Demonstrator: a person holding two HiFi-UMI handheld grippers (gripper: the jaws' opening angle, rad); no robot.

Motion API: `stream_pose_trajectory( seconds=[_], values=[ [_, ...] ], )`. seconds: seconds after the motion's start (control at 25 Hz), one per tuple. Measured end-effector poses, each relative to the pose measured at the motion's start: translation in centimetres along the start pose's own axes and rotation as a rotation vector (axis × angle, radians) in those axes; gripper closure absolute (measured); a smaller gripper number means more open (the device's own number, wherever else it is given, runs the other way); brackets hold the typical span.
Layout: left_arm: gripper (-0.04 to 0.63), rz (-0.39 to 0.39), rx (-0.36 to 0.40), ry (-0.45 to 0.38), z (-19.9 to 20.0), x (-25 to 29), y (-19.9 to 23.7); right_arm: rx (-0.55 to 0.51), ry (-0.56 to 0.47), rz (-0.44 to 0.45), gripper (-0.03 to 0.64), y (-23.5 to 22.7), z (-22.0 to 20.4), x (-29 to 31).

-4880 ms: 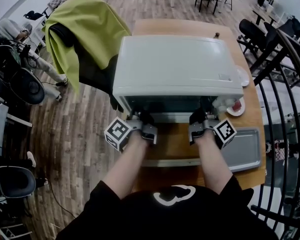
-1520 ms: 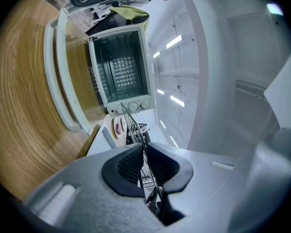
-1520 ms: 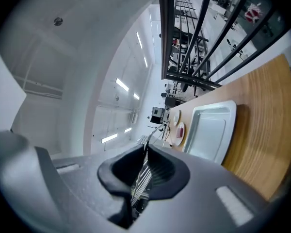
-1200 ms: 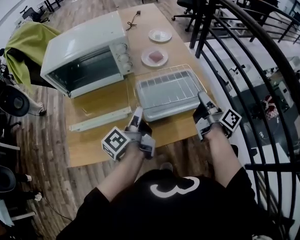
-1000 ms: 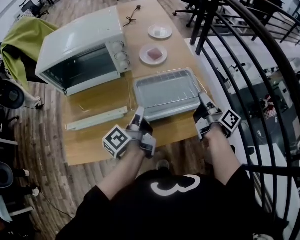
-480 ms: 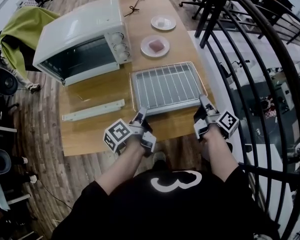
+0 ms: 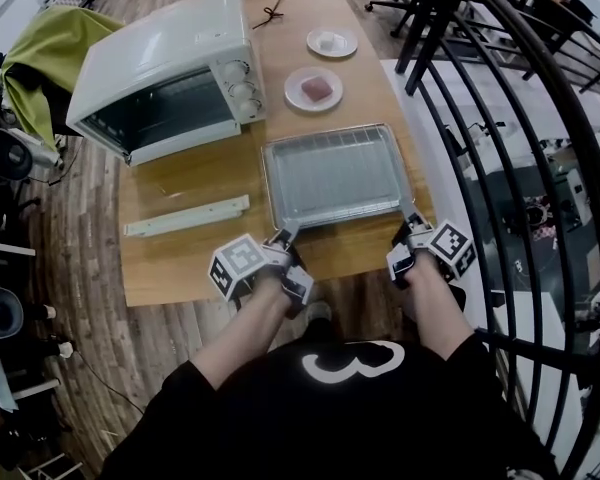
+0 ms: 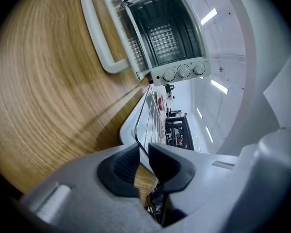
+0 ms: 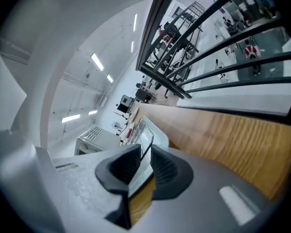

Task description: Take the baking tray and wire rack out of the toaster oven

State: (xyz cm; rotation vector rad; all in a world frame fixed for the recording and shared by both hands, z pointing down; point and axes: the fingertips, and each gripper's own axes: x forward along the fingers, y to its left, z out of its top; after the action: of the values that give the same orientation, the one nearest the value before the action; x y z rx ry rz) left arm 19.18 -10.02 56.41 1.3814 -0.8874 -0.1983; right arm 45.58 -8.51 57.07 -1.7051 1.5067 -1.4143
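The wire rack (image 7: pixel 335 173) lies on the grey baking tray (image 7: pixel 269 190) on the wooden table, to the right of the white toaster oven (image 7: pixel 170 58). My left gripper (image 7: pixel 288 232) is at the rack's near left corner and my right gripper (image 7: pixel 408 226) at its near right corner. In the left gripper view the rack's rim wire (image 8: pixel 146 115) runs between my left gripper's (image 8: pixel 144 149) jaws, which stand slightly apart with wood showing in the gap. My right gripper's (image 9: pixel 145 154) jaws have just been opening. The rack wire (image 9: pixel 146 140) is loose between them.
The oven's glass door (image 7: pixel 195 183) lies open flat on the table, its handle (image 7: pixel 185 216) left of the tray. Two small plates (image 7: pixel 313 88) (image 7: pixel 332 42) sit behind the tray. A black railing (image 7: pixel 500 118) runs along the right. A green cloth (image 7: pixel 40 53) hangs at the far left.
The rack has come down from above the tray to lie on it. Both grippers sank with it towards the table's near edge, and their jaws have parted a little.
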Motion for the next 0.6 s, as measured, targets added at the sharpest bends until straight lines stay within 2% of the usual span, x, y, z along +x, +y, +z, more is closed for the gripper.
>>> stream_pose_trajectory(
  seconds=[0.08,0.24,0.36,0.48,0.6],
  values=[
    [0.526,-0.003,0.001,0.016,-0.1,0.2,0.0,-0.017,-0.001,-0.017,0.551,-0.2,0.1,0.1],
    [0.423,-0.02,-0.01,0.038,0.1,0.3,-0.3,-0.051,0.005,-0.051,0.548,-0.2,0.0,0.3],
    [0.363,-0.005,-0.011,0.057,0.3,0.2,-0.4,-0.051,0.016,-0.068,0.533,0.0,-0.1,0.2],
    [0.306,0.015,0.019,0.068,0.5,-0.2,-0.4,-0.06,0.054,-0.083,0.44,0.7,-0.4,0.0],
    [0.288,0.005,0.017,0.079,0.4,-0.3,-0.5,-0.092,0.103,-0.117,0.356,1.2,-0.9,-0.1]
  ],
)
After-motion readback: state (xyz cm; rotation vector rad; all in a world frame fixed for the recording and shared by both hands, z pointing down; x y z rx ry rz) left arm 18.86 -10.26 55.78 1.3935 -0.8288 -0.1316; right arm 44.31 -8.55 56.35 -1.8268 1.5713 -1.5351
